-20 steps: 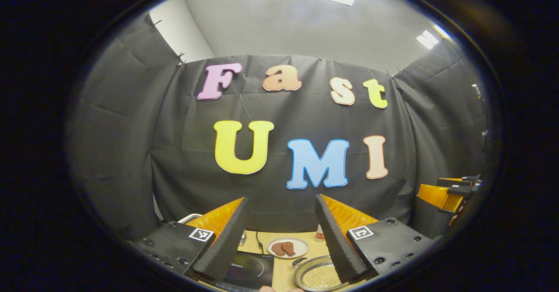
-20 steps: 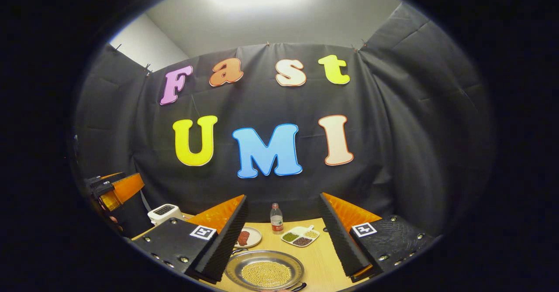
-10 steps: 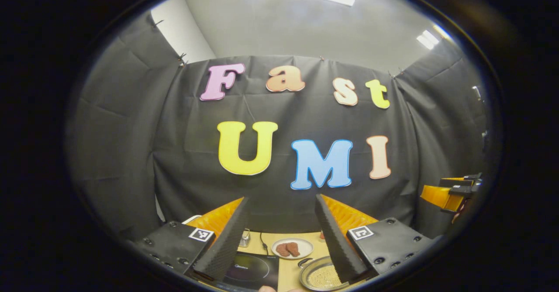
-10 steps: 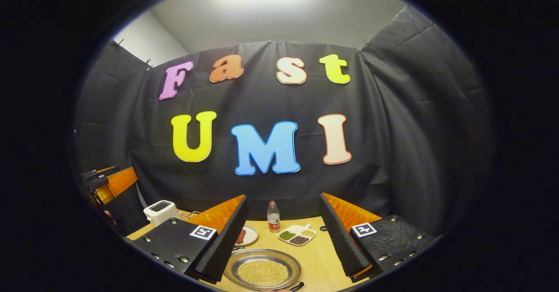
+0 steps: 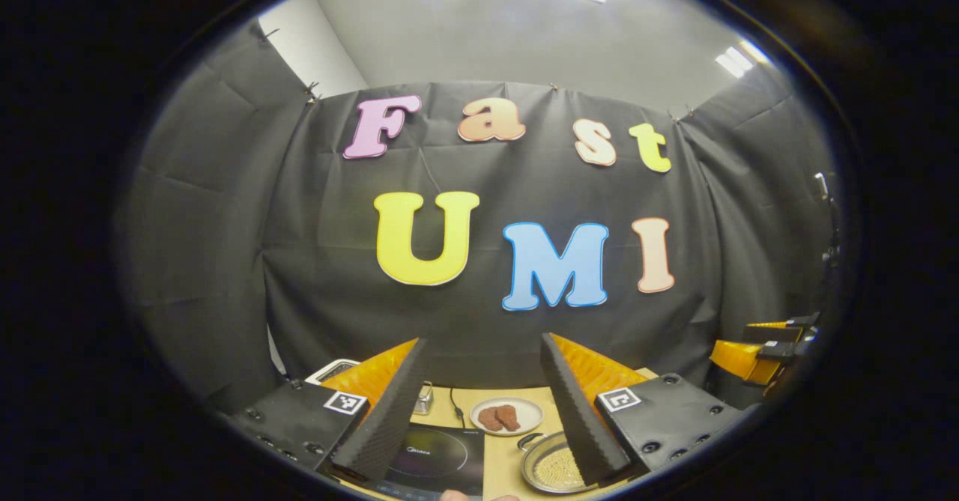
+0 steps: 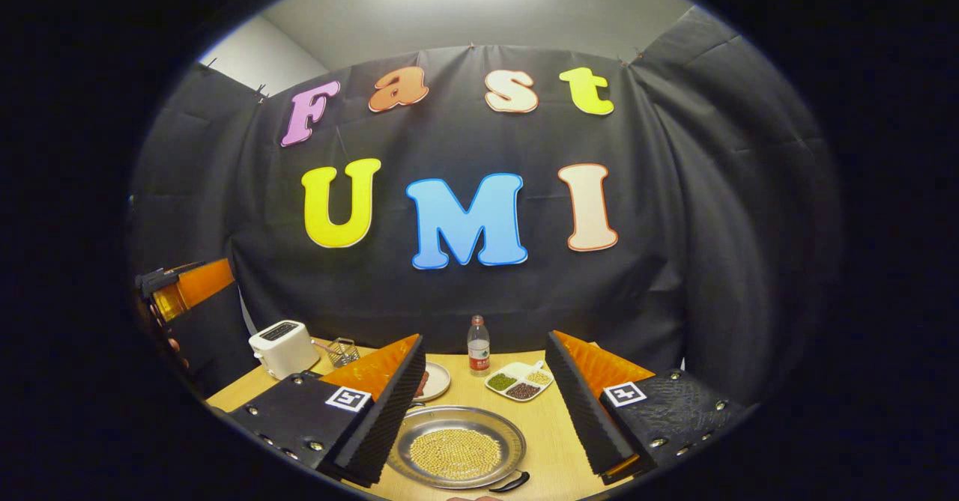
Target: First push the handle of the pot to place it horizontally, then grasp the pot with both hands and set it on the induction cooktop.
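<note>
The pot (image 6: 457, 452) is a shallow steel pan of yellow beans on the wooden table, low between my right gripper's fingers. One black handle (image 6: 511, 481) points toward the near right. In the left gripper view the pot (image 5: 545, 469) lies partly behind the right finger, with a handle (image 5: 528, 439) at its far left. The black induction cooktop (image 5: 438, 460) sits left of it. My left gripper (image 5: 482, 341) and my right gripper (image 6: 485, 338) both stand open above the table, holding nothing. Each shows at the other view's edge: right gripper (image 5: 757, 351), left gripper (image 6: 183, 287).
Behind the pot stand a plate of meat (image 5: 506, 416), a water bottle (image 6: 477, 346) and a divided dish of beans (image 6: 519, 381). A white toaster (image 6: 283, 347) and a small wire basket (image 6: 343, 351) sit at the far left. A cable (image 5: 452, 404) runs behind the cooktop.
Both views have tipped downward: the wall letters have shifted up and more of the table, cooktop and pot shows. Both grippers stay open.
</note>
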A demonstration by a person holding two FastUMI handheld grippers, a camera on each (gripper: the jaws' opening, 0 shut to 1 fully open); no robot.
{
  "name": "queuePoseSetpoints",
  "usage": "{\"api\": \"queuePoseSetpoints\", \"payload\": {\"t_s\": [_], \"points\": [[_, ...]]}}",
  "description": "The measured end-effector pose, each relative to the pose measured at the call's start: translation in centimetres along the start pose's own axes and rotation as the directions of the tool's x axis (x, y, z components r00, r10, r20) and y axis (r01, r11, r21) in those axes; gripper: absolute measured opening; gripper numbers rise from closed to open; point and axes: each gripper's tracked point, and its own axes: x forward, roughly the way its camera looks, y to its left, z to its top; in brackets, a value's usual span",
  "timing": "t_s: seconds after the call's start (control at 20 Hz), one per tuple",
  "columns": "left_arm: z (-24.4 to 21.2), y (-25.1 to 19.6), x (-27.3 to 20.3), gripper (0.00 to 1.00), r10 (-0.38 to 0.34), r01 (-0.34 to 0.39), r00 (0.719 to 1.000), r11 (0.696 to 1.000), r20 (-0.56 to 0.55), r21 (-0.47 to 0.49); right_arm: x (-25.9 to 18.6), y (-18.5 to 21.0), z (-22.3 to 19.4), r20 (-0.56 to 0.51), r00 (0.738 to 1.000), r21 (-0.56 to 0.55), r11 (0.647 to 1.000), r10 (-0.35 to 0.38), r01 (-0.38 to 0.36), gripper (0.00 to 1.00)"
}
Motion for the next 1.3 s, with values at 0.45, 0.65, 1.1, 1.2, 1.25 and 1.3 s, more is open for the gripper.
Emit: {"api": "queuePoseSetpoints", "payload": {"t_s": [0.45, 0.65, 1.1, 1.2, 1.25, 1.3], "points": [[-0.4, 0.8, 0.1, 0.94, 0.013, -0.013, 1.000, 0.999, 0.003, 0.033, 1.3, 0.0, -11.1, -0.267, 0.963, 0.036, 0.999, 0.024, -0.015, 0.86], [0.2, 0.4, -0.3, 0.94, 0.001, -0.003, 1.000, 0.999, 0.029, 0.045, 1.2, -0.3, -16.4, -0.409, 0.912, 0.059, 0.998, 0.035, -0.012, 0.40], [-0.8, -0.6, -0.2, 0.96, -0.016, 0.015, 1.000, 0.997, 0.008, 0.073, -2.1, 0.2, -27.7, -0.718, 0.682, 0.131, 0.990, 0.134, -0.057, 0.01], [-0.8, -0.4, -0.2, 0.96, -0.012, 0.012, 1.000, 0.997, 0.006, 0.080, -2.6, 0.3, -29.1, -0.749, 0.646, 0.140, 0.988, 0.145, -0.060, 0.02], [-0.9, -0.4, -0.2, 0.96, -0.011, 0.011, 1.000, 0.997, 0.006, 0.081, -2.7, 0.3, -29.5, -0.759, 0.633, 0.147, 0.987, 0.151, -0.058, 0.02], [-0.9, -0.4, -0.2, 0.94, -0.010, 0.009, 1.000, 0.996, 0.007, 0.084, -2.8, 0.2, -30.1, -0.772, 0.618, 0.145, 0.988, 0.149, -0.057, 0.02]]}}
